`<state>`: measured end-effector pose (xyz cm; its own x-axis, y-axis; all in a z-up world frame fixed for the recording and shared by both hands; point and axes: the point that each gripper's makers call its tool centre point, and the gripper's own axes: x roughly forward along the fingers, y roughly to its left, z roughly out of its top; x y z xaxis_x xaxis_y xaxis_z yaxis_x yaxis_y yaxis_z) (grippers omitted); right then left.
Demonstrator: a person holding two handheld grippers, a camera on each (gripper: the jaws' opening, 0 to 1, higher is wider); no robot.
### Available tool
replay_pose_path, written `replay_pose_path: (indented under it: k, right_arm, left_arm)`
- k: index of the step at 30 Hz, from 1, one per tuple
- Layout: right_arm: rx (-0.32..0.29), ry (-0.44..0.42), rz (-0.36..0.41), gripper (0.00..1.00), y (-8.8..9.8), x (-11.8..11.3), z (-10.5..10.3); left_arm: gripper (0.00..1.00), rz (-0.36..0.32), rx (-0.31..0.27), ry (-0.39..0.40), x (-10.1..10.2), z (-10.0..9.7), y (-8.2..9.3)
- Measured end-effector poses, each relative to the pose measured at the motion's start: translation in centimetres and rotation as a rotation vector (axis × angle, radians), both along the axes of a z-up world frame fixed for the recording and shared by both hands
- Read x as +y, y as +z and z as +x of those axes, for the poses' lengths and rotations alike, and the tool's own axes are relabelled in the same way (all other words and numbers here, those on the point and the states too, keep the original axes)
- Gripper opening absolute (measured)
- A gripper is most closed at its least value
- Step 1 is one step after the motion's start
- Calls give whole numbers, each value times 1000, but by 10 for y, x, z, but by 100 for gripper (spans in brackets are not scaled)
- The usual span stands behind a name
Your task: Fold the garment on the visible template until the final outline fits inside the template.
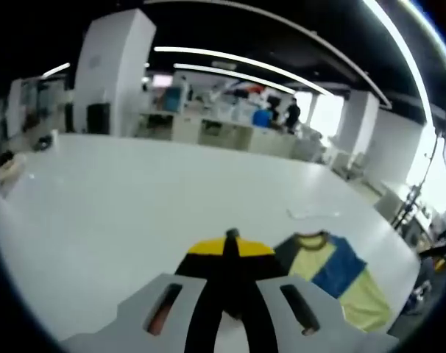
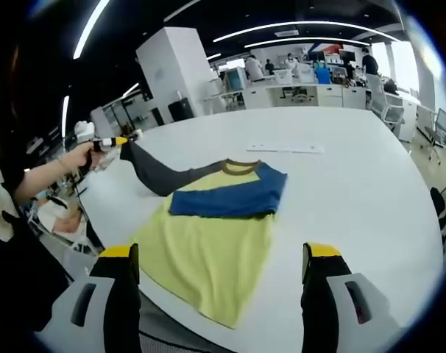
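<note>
While the white round worktop [image 2: 355, 184] carries the yellow, blue and grey long-sleeved shirt [image 2: 208, 243], the left gripper [image 2: 120, 141] is clamped on its grey sleeve [image 2: 153, 175], and the right gripper [image 2: 223, 283] stands wide, holding nothing.

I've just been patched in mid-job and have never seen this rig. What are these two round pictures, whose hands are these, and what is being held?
There is no robot: a person holds a two-jaw claw in each hand, and a fisheye camera rides on each one.

The left gripper view looks along the left claw; its yellow-tipped jaws are shut on a dark sleeve.

The right gripper view looks along the right claw, jaws wide apart and holding nothing. Here you also see the person's hand lifting the left claw, which pulls the sleeve up off the white table.

On the table lies a shirt, yellow with a blue band and dark sleeves. Beyond it lies a thin white strip.
</note>
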<state>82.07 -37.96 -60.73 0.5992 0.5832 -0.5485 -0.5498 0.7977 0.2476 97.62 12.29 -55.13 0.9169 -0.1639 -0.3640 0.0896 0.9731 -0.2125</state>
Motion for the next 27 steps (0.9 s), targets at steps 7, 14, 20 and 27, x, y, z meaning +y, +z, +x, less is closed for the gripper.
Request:
replay_pose_path:
  k: [7, 14, 20, 27]
  right_arm:
    - [-10, -15, 7, 91, 3, -6, -5]
    - [-19, -12, 15, 91, 6, -7, -8]
    - [-23, -11, 19, 91, 7, -9, -12]
    - [-25, -8, 19, 91, 9, -13, -16]
  left_arm:
    - [0, 24, -60, -57, -24, -2, 40]
    - [0, 91, -95, -118, -47, -7, 67]
    - [0, 134, -113, -177, -71, -10, 80]
    - [0, 176, -116, -256, -107, -11, 86]
